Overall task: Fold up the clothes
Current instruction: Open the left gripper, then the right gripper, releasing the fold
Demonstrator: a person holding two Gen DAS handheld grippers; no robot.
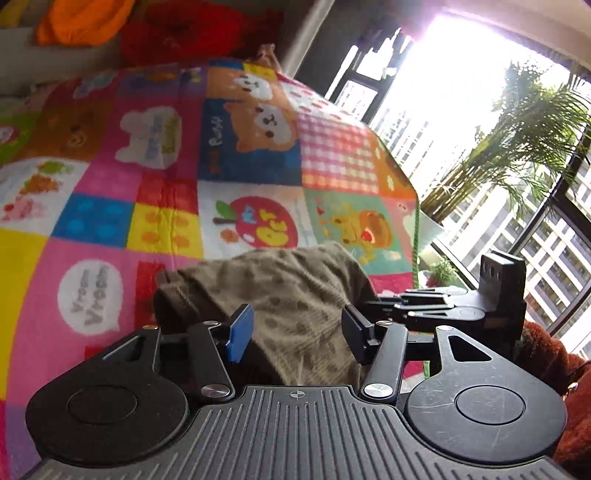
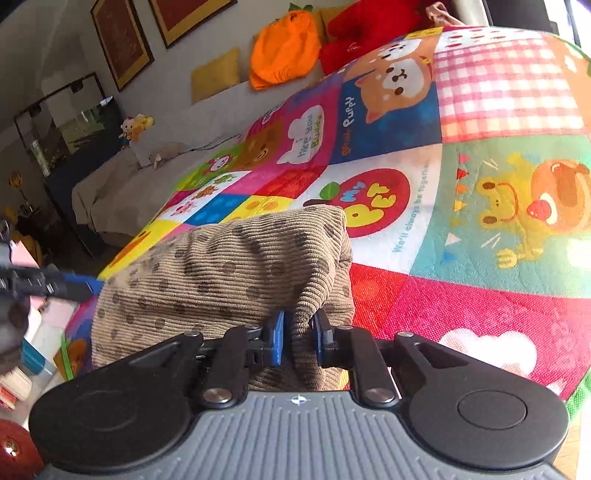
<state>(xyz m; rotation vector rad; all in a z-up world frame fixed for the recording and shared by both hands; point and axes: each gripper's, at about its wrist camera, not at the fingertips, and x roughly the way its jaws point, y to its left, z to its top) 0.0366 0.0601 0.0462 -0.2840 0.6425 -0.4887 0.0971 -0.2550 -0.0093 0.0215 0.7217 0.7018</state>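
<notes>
A brown corduroy garment with dark dots [image 1: 291,295] [image 2: 229,273] lies bunched near the front edge of a bright patchwork blanket [image 1: 147,177] [image 2: 461,184]. My left gripper [image 1: 295,334] is open, its jaws wide apart on either side of the cloth, which passes between them. My right gripper [image 2: 298,338] is shut on a fold of the garment and holds it up a little. The right gripper also shows in the left wrist view [image 1: 443,306], at the cloth's right end. The left gripper's tip shows in the right wrist view [image 2: 48,286], at the cloth's left end.
Orange [image 2: 284,48] and red [image 2: 369,33] cushions lie at the blanket's far end. A grey-covered surface [image 2: 122,188] and a glass tank [image 2: 70,133] stand to the left. A large window [image 1: 461,110] and a potted palm [image 1: 517,140] are to the right.
</notes>
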